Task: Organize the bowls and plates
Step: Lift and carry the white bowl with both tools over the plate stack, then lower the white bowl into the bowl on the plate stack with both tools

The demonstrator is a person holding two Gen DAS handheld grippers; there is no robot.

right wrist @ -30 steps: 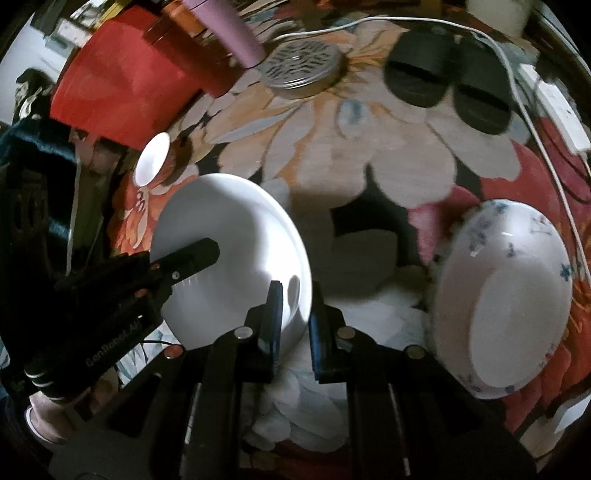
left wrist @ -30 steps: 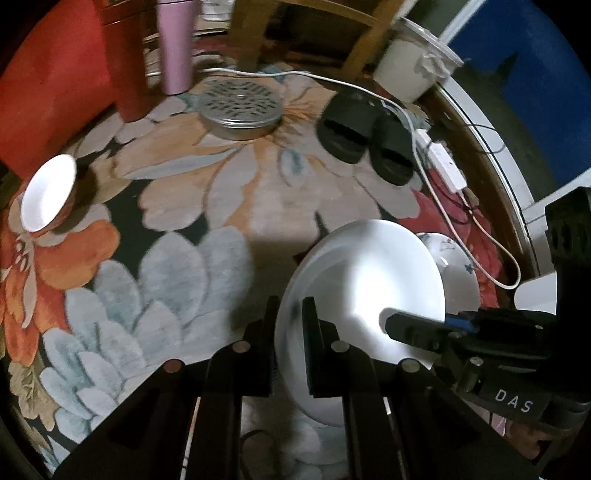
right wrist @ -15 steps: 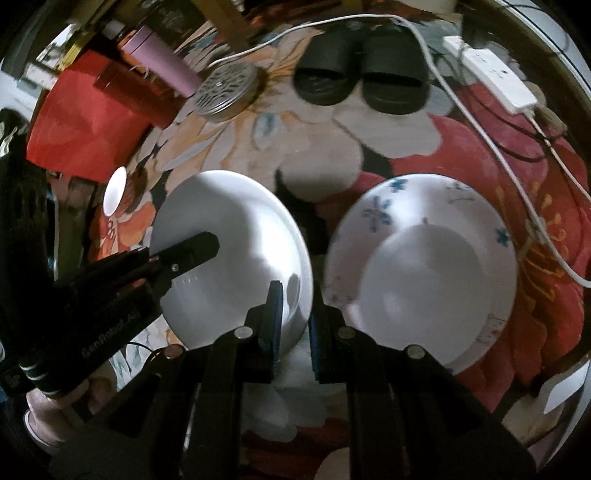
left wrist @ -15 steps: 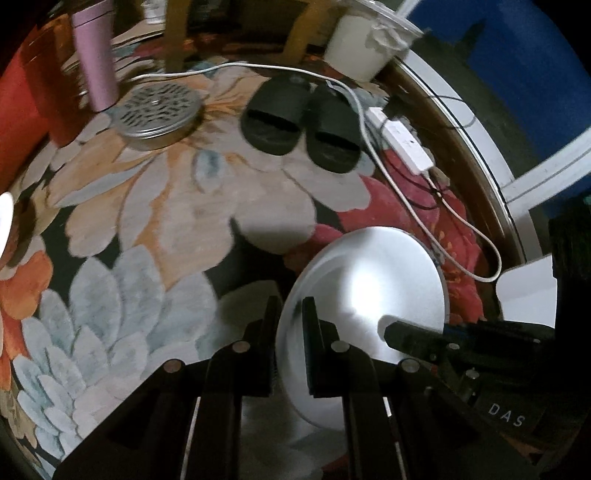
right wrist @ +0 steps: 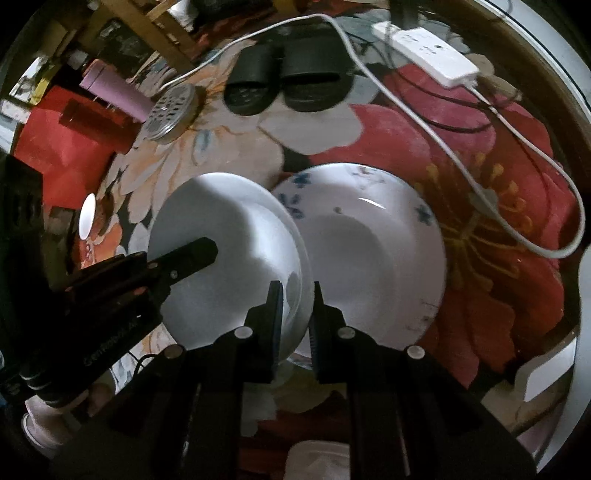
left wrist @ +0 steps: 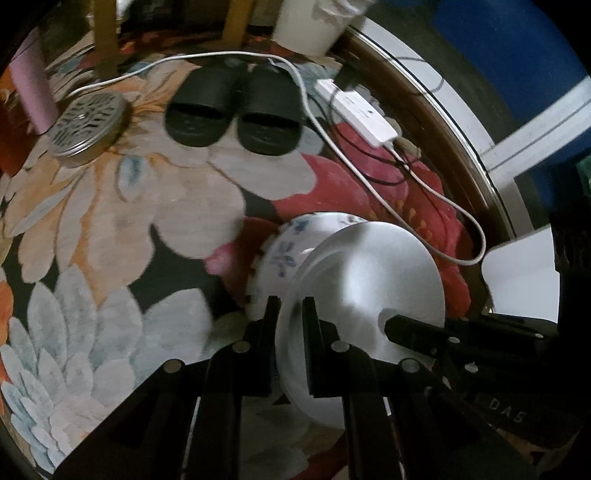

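Observation:
Both grippers hold one plain white plate (left wrist: 369, 280) by opposite rims, raised above the floral carpet. My left gripper (left wrist: 290, 314) is shut on its near rim; my right gripper (right wrist: 295, 299) is shut on the other rim. The plate also shows in the right wrist view (right wrist: 229, 254). It hangs tilted beside and partly over a blue-flowered white plate (right wrist: 373, 254) lying flat on the carpet, whose edge shows in the left wrist view (left wrist: 284, 247). A small white bowl (right wrist: 87, 221) stands far left.
Black slippers (left wrist: 236, 110), a perforated metal lid (left wrist: 86, 125), a pink bottle (left wrist: 31, 92), a white power strip (left wrist: 356, 112) with its cable (left wrist: 436, 195), and a white bin (left wrist: 310, 26) lie beyond. A red box (right wrist: 59, 147) is at left.
Both grippers carried the white plate rightward across the carpet. It has come next to and partly over the blue-flowered plate. The small bowl has left the left wrist view.

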